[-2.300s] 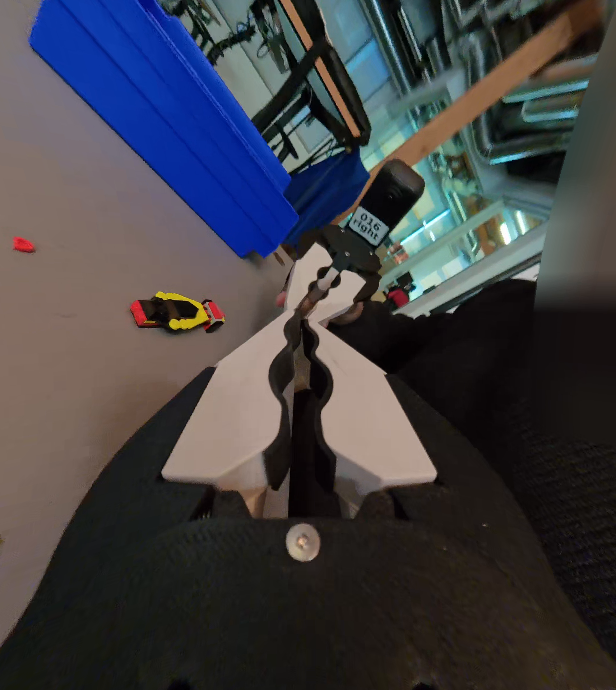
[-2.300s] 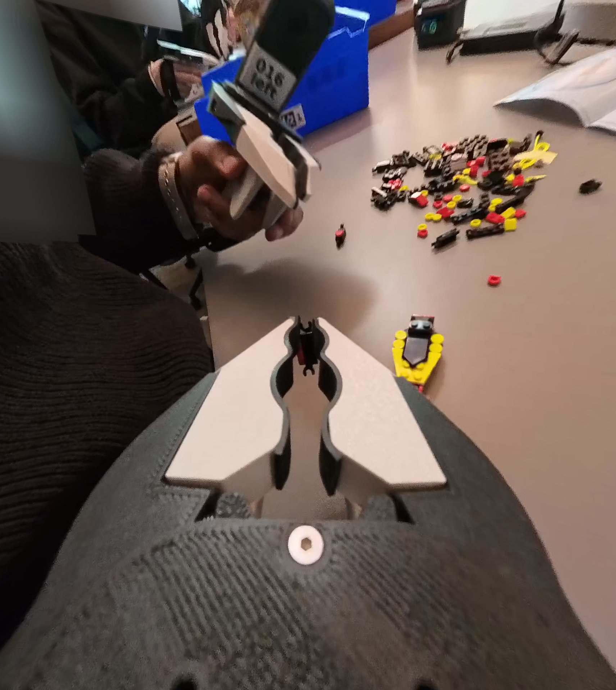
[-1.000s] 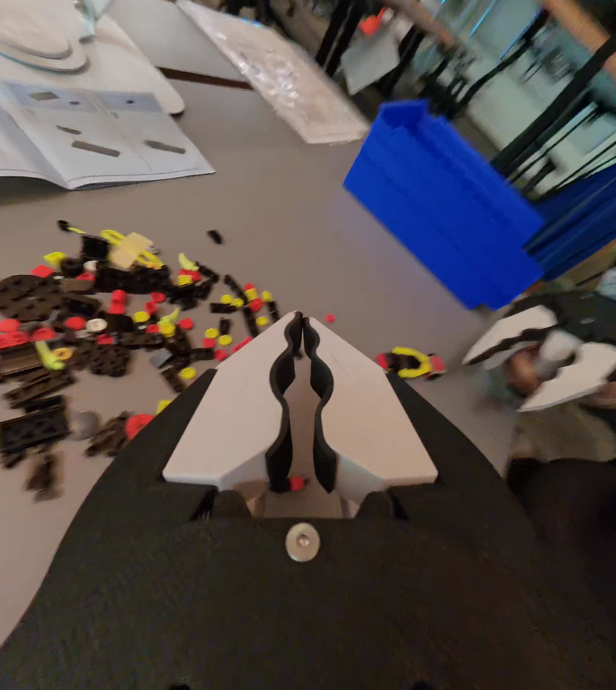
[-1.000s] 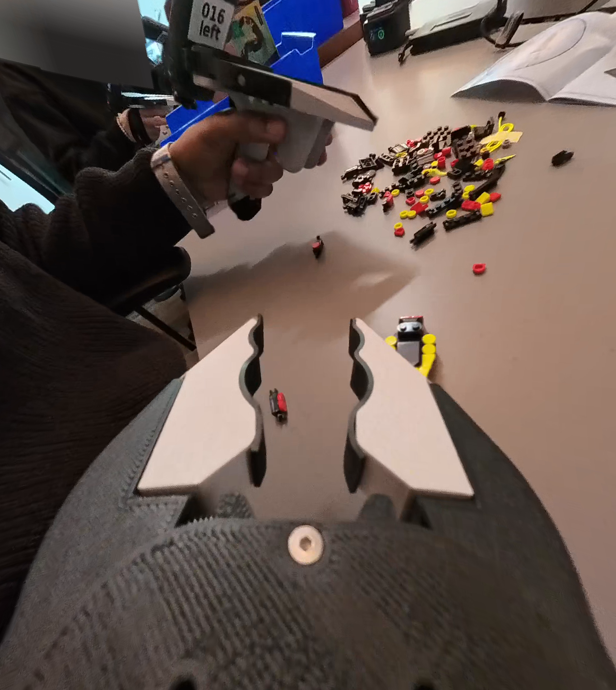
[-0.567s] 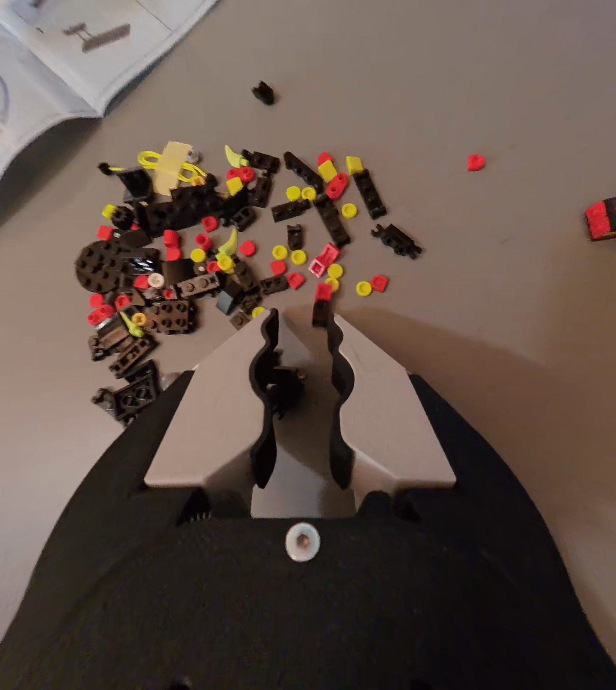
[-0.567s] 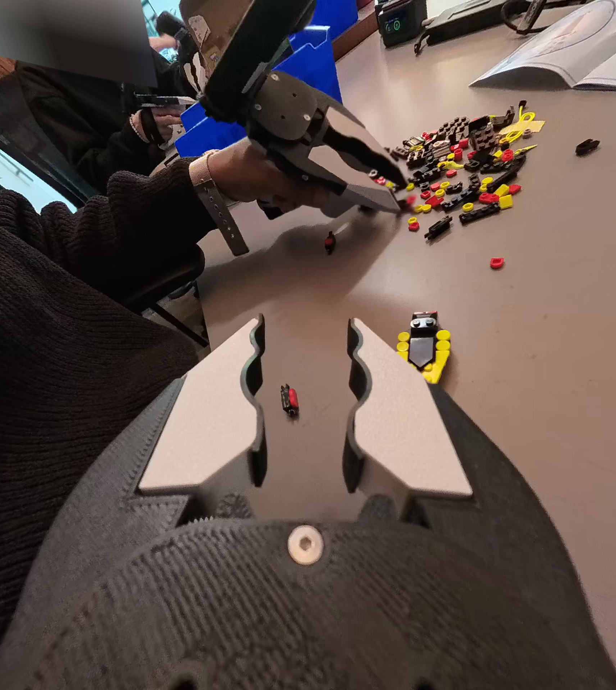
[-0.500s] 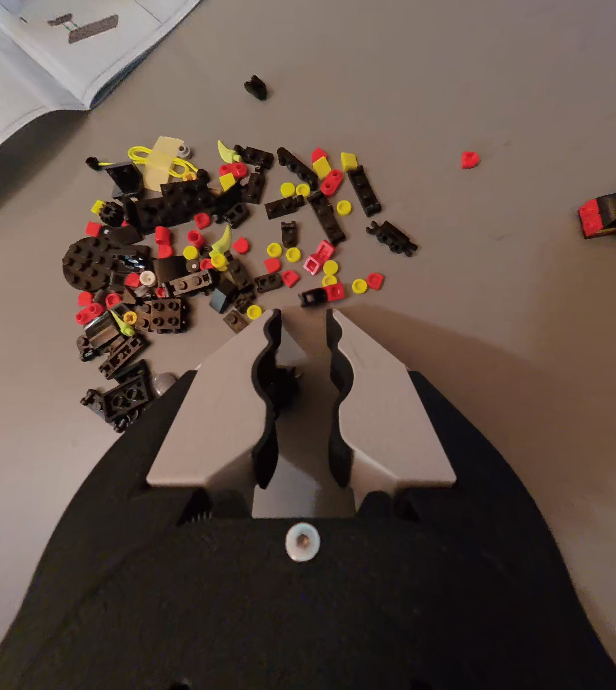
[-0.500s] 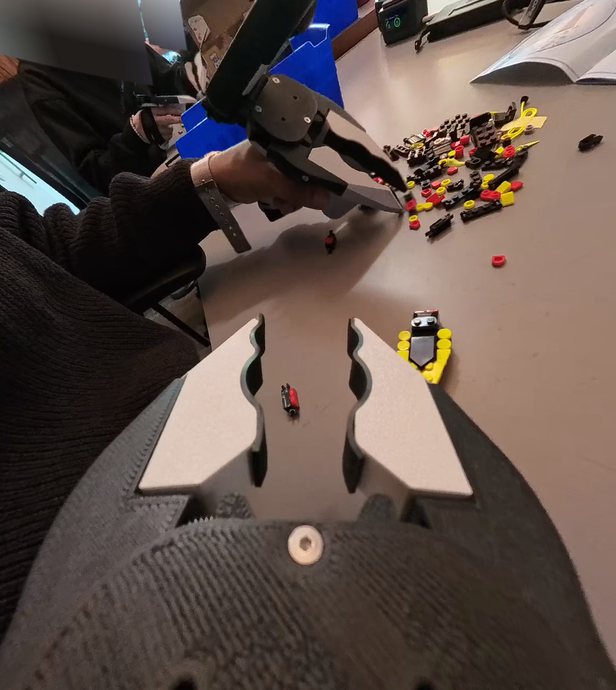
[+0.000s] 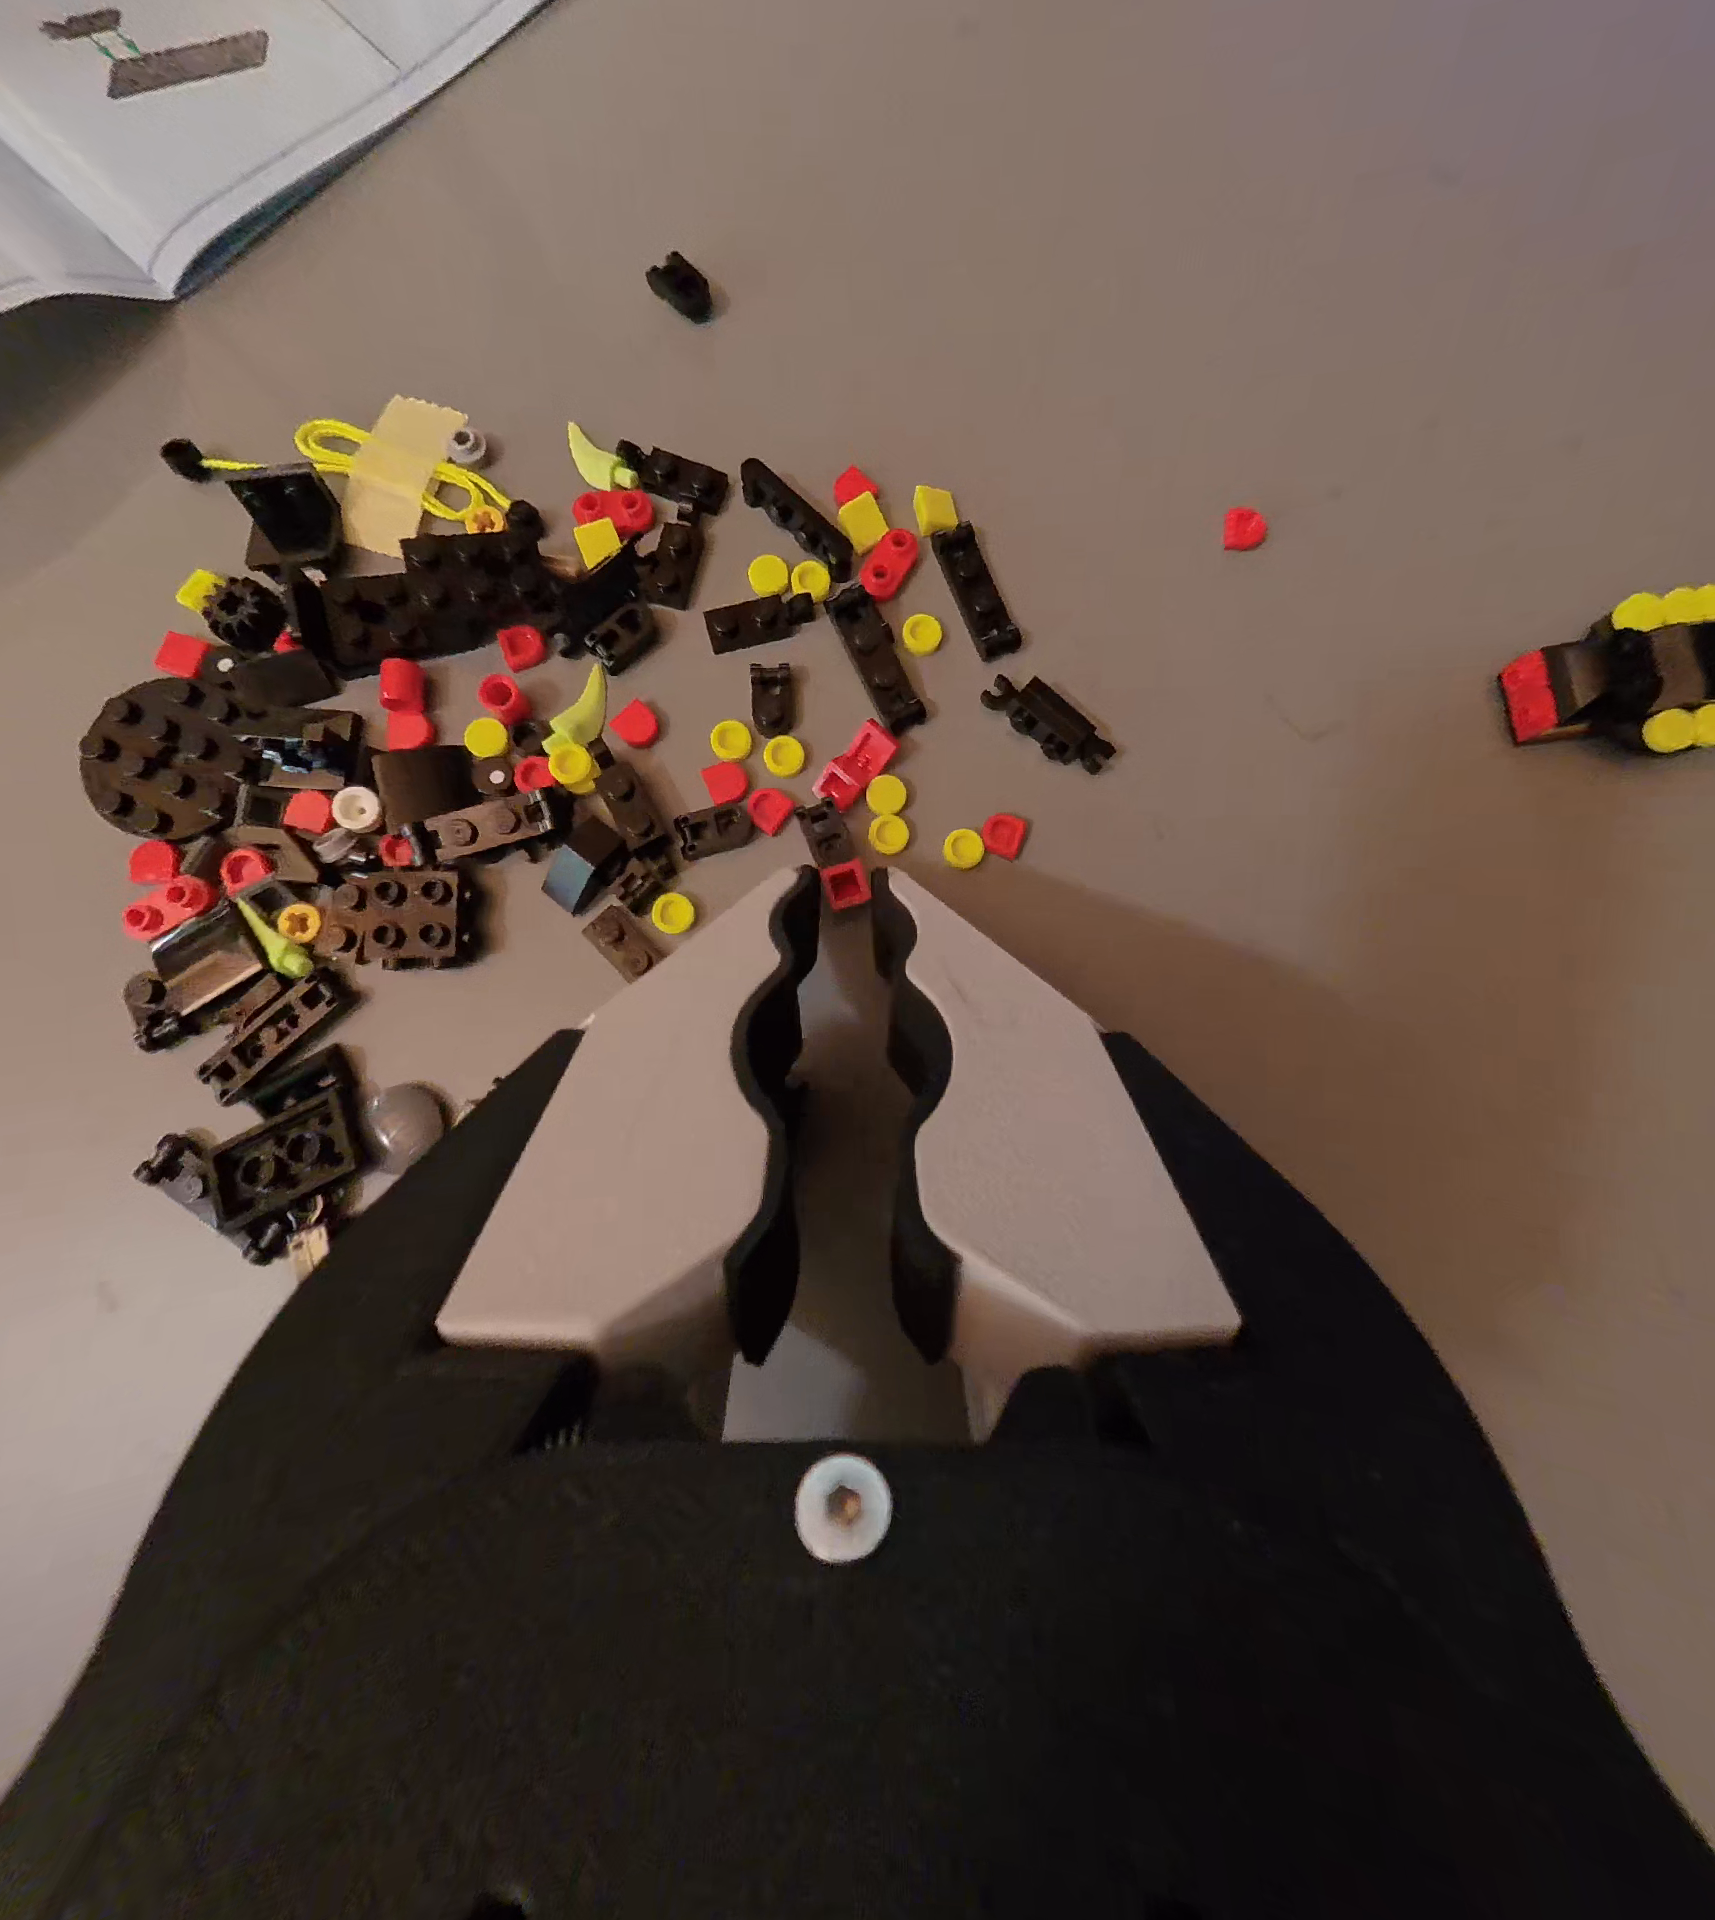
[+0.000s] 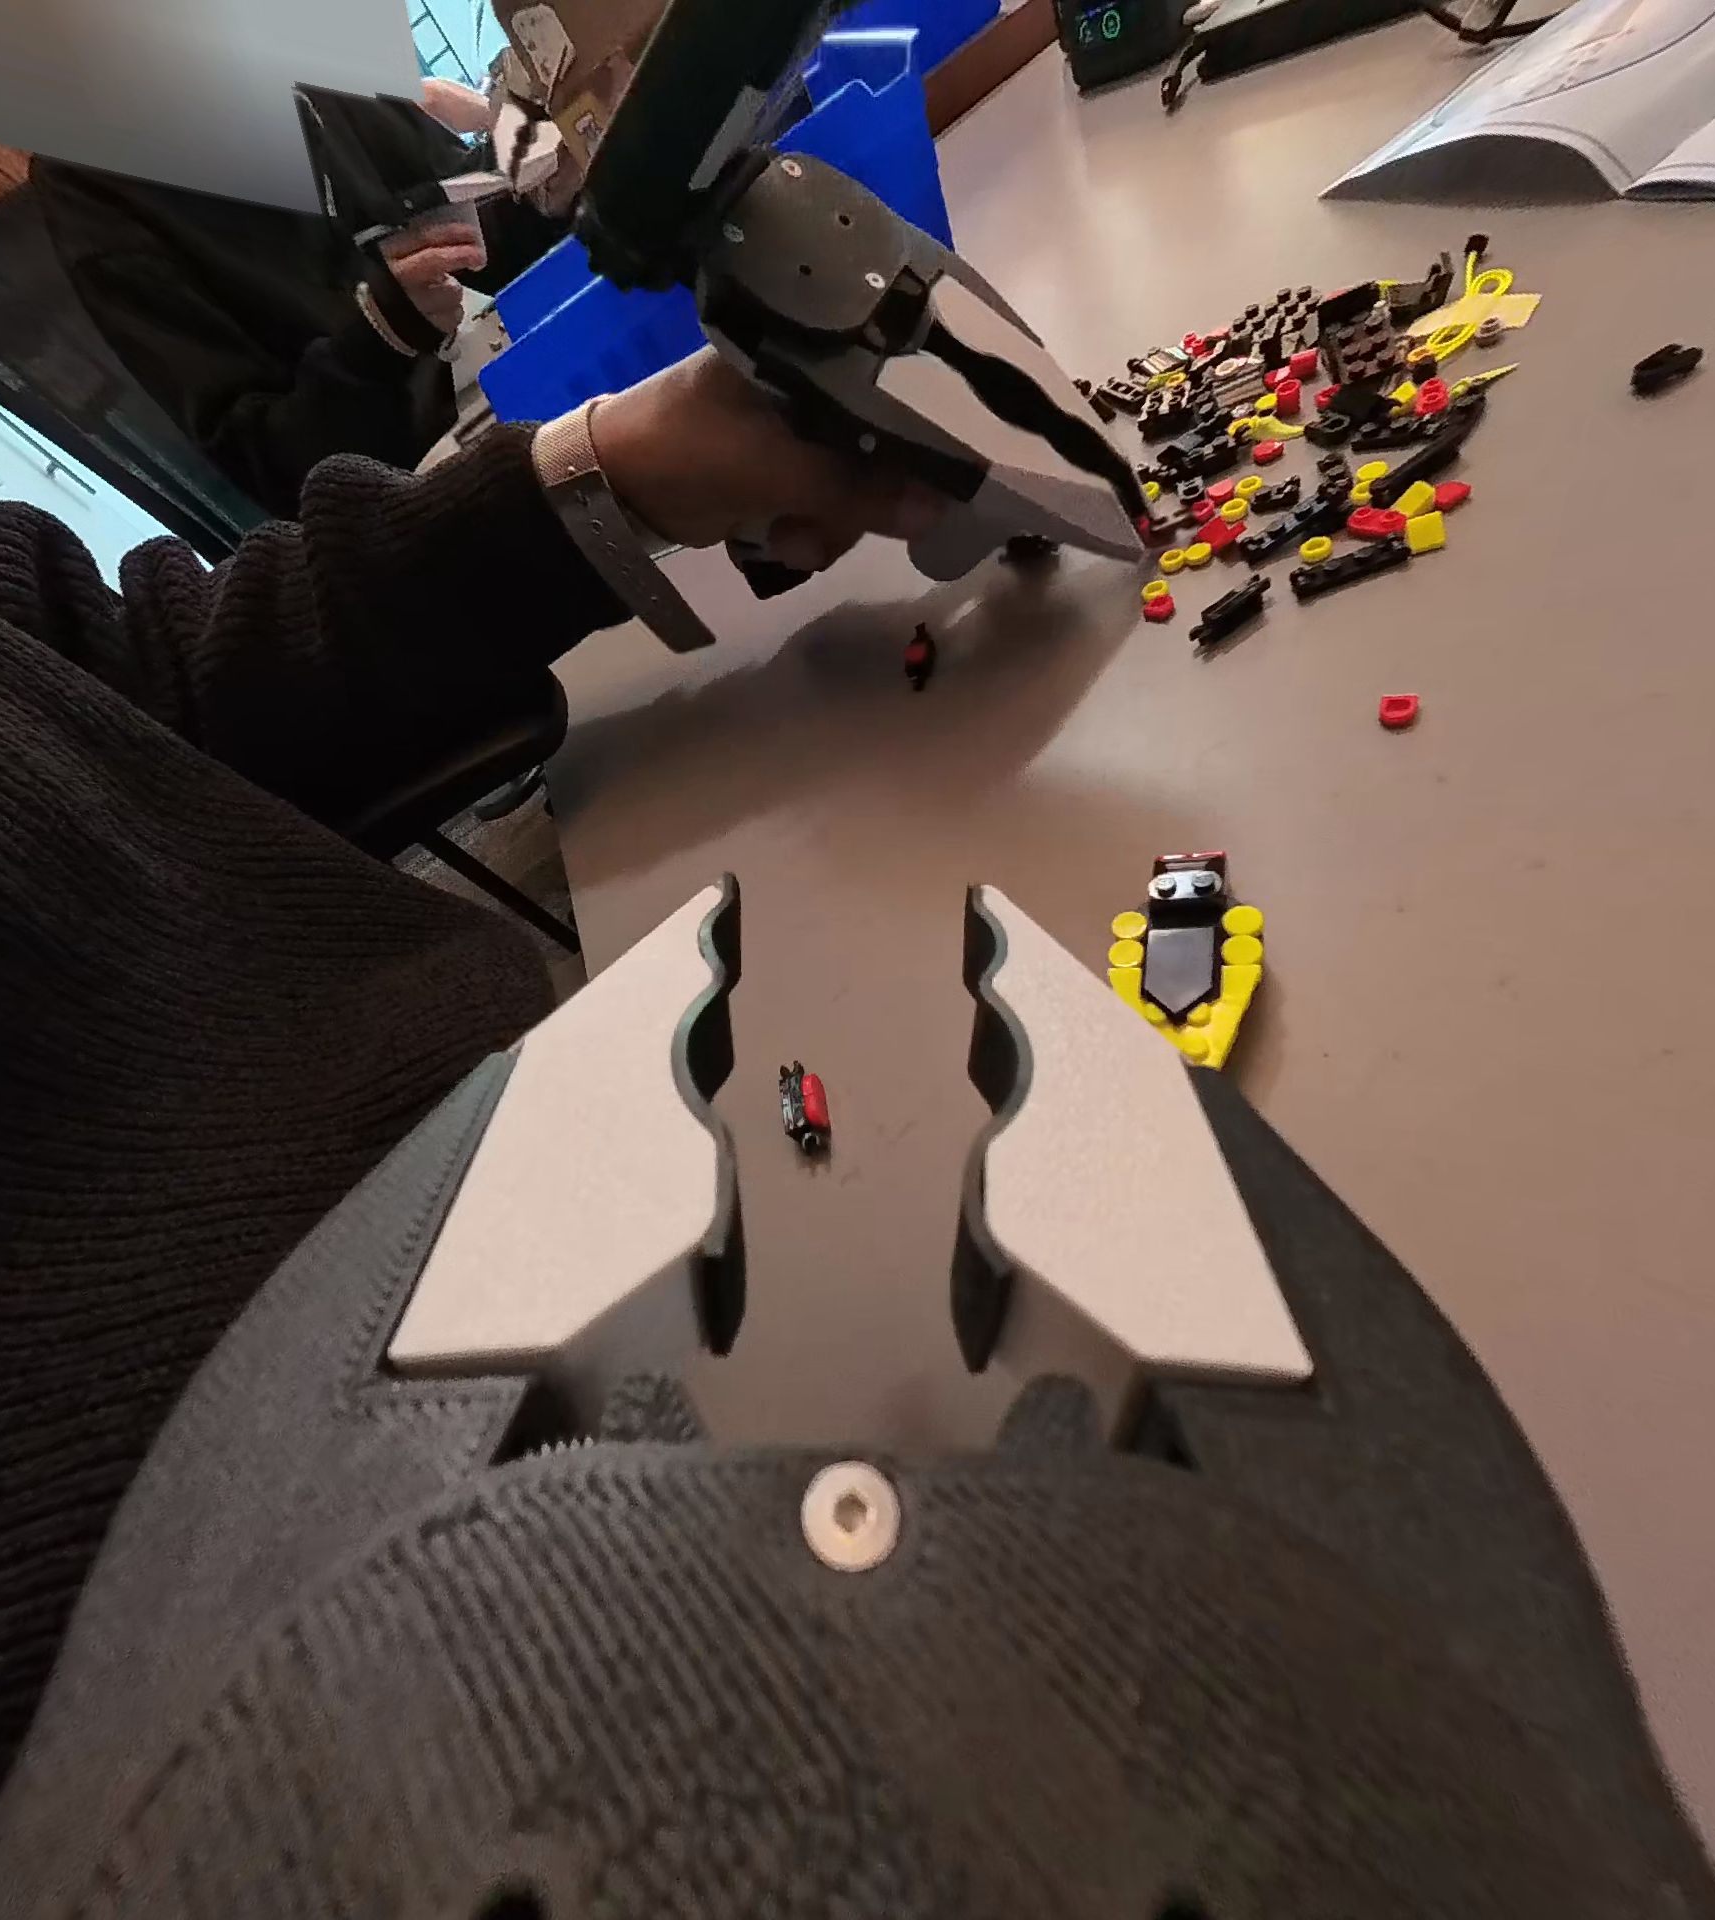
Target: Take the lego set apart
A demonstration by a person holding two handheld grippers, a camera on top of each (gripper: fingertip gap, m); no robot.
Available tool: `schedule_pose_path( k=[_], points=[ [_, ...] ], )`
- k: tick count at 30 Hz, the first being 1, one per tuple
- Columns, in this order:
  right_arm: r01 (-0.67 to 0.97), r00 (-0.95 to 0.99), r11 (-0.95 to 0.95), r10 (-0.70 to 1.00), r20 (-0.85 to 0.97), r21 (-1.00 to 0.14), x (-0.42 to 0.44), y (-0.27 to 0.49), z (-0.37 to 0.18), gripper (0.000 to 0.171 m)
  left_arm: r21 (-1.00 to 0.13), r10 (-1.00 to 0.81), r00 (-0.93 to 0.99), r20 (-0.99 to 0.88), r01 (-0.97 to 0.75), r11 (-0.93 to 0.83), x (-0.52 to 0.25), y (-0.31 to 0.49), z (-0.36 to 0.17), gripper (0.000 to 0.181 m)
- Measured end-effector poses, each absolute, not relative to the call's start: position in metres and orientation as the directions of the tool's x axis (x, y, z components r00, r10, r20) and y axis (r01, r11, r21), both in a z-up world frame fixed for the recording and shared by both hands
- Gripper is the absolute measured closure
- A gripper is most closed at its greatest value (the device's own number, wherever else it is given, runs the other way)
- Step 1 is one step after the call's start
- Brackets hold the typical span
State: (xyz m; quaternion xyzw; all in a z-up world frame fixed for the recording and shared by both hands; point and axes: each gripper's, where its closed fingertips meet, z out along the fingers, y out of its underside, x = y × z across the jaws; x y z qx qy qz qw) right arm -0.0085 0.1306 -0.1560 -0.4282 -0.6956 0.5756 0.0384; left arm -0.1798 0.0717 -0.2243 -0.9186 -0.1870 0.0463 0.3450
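Since half a second ago, my left claw [image 9: 845, 883] has pushed its tips forward to the near edge of the loose pile [image 9: 541, 727], and its gap has narrowed around a small red brick [image 9: 844, 889] that now sits between the tips. Whether the jaws are pressing that brick or only framing it, I cannot tell.

Going left to right: an open booklet [image 9: 105, 156] lies at the far left corner of the table [image 9: 1352, 312]. Next comes the pile, dozens of black, red and yellow pieces already separated, so I judge the bulk of the work done. A lone black piece [image 9: 678, 285] sits beyond it and a lone red piece [image 9: 1244, 529] to its right. Farthest right is the yellow-and-black assembly [image 10: 1185, 961], the one sizeable part not yet broken down.

My right claw [image 10: 848, 904] is released, jaws wide and empty, hovering above a small black-and-red piece [image 10: 803, 1107] on the table; that piece also looks to be two parts joined. The assembly lies just beside the right finger. A second black-and-red bit [image 10: 919, 657] lies under my left hand [image 10: 728, 488].

Open table runs right of the assembly. The table edge is close on my left, with a blue bin [image 10: 728, 281] behind it.
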Motion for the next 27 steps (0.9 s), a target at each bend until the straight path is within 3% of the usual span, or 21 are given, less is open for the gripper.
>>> schedule_pose_path(
  k=[4, 6, 9, 10, 15, 19, 21, 23, 27],
  points=[
    [0.549, -0.627, -0.031, 0.646, -0.436, -0.835, -0.010, 0.132, -0.156, 0.129, -0.710, 0.345, 0.936, 0.078, 0.295, -0.640, -0.170, 0.072, -0.207, 0.176],
    [0.538, -0.630, -0.033, 0.649, -0.428, -0.842, -0.010, 0.134, -0.154, 0.130, -0.752, 0.211, 0.967, 0.145, 0.246, -0.612, -0.141, 0.081, -0.190, 0.176],
    [0.525, -0.664, -0.016, 0.618, -0.422, -0.851, -0.005, 0.133, -0.149, 0.155, -0.791, -0.009, 0.972, 0.237, 0.187, -0.583, -0.088, 0.097, -0.167, 0.176],
    [0.518, -0.673, -0.018, 0.609, -0.420, -0.855, -0.004, 0.133, -0.147, 0.157, -0.795, -0.057, 0.963, 0.265, 0.184, -0.578, -0.073, 0.102, -0.163, 0.176],
    [0.494, -0.702, -0.030, 0.576, -0.419, -0.869, -0.001, 0.135, -0.138, 0.142, -0.783, -0.249, 0.821, 0.514, 0.330, -0.528, -0.004, 0.122, -0.139, 0.176],
    [0.378, -0.841, 0.018, 0.425, -0.335, -0.926, 0.025, 0.127, -0.114, 0.130, -0.660, -0.359, 0.563, 0.744, 0.539, -0.523, 0.027, 0.123, -0.116, 0.176],
    [0.246, -0.885, 0.060, 0.422, -0.199, -0.967, 0.032, 0.126, -0.104, 0.137, -0.555, -0.398, 0.389, 0.831, 0.630, -0.543, 0.036, 0.122, -0.107, 0.177],
    [0.174, -0.899, 0.147, 0.427, -0.096, -0.974, 0.036, 0.125, -0.108, 0.144, -0.481, -0.412, 0.273, 0.869, 0.661, -0.576, 0.042, 0.121, -0.104, 0.177],
    [0.136, -0.918, 0.266, 0.397, -0.020, -0.954, 0.044, 0.126, -0.122, 0.141, -0.384, -0.408, 0.117, 0.906, 0.635, -0.670, 0.055, 0.113, -0.105, 0.177]
  ],
)
